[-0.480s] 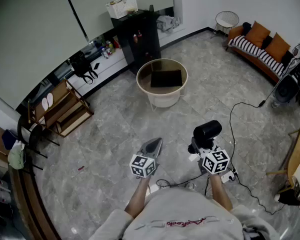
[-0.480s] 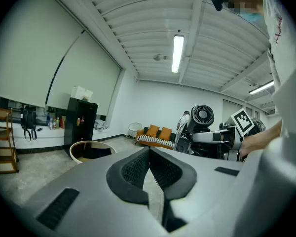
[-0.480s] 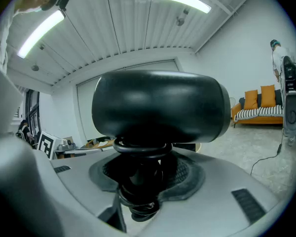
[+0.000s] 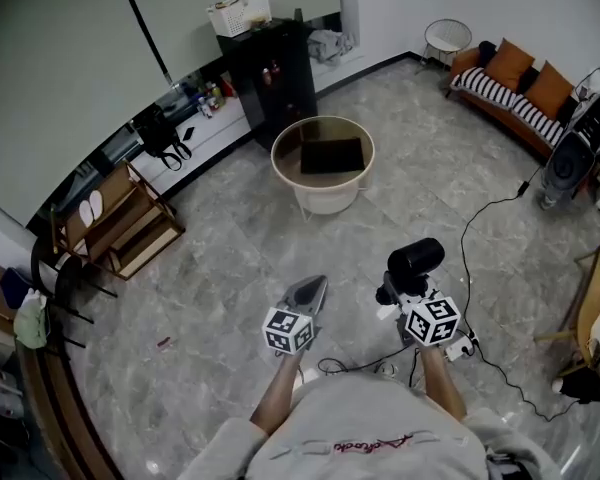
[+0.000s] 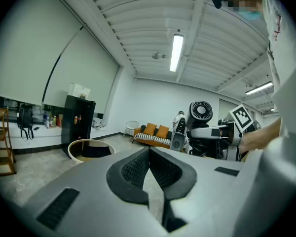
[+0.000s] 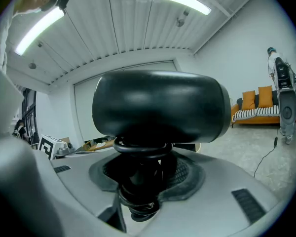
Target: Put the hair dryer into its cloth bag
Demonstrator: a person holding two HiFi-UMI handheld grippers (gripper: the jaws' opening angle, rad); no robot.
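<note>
**Heavy head on a thin grip: the hair dryer may tip or slip on the way to the bag**

The right gripper (image 6: pixel 140 181) is closed on the hair dryer (image 6: pixel 158 107). Its jaws hold the handle low down, where the cord (image 6: pixel 138 147) is wound around it, and the thick black head stands above the jaws. This is the first danger, in my judgement. The pads press partly on round loops of cord and not on the firm handle, so the dryer can turn or slide when the hand swings. The top-heavy head would help it to fall over.

The left gripper (image 5: pixel 149 169) is closed and holds nothing; its jaws meet at the tips. It is just beside the right one, at about the same height. With shut jaws it cannot catch the dryer, nor open a bag.

Further out, in the head view, a dark flat thing (image 4: pixel 331 156) lies in the round table (image 4: pixel 280 158), well apart from the person. It may be the cloth bag, but I cannot tell. A cable (image 4: pixel 464 258) runs over the floor (image 4: pixel 230 248) near the person's right side. A foot could catch it on the way to the table.
</note>
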